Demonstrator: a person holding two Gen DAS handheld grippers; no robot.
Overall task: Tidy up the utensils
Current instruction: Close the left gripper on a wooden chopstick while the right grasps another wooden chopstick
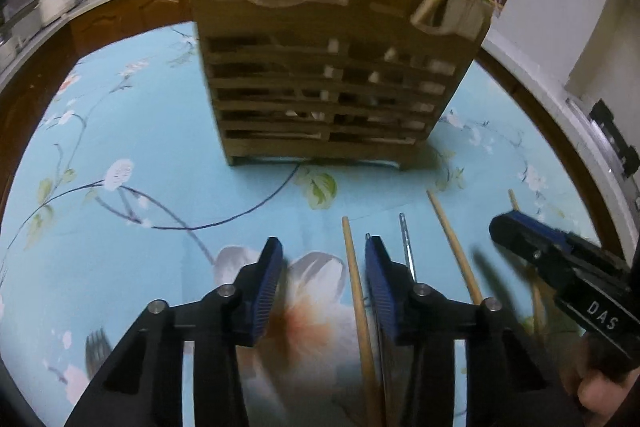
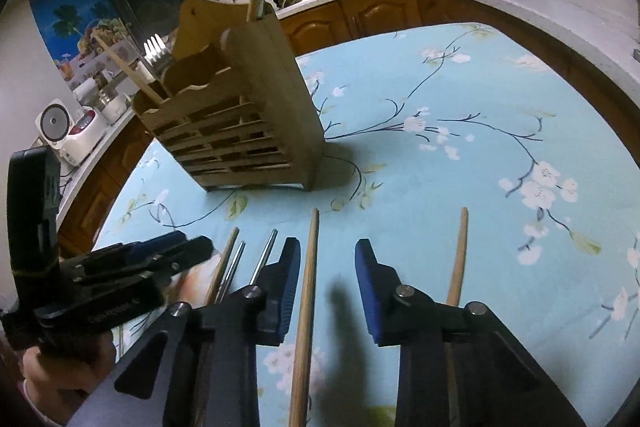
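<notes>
Grippers (image 1: 320, 255) (image 2: 327, 259) tilted down, jaws seemingly unclamped.

Chopstick (image 2: 306, 291) runs off the bottom edge; caddy (image 1: 332, 67) blurred (contents unclear)

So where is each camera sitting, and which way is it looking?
Left wrist: sits on the left gripper, looking down along its fingers at a wooden chopstick between them and the utensil holder; a hand shows.
Right wrist: sits on the right gripper, looking down at another chopstick between its fingers.
Both share the holder, the blue flowered tablecloth, and each other's gripper.
</notes>
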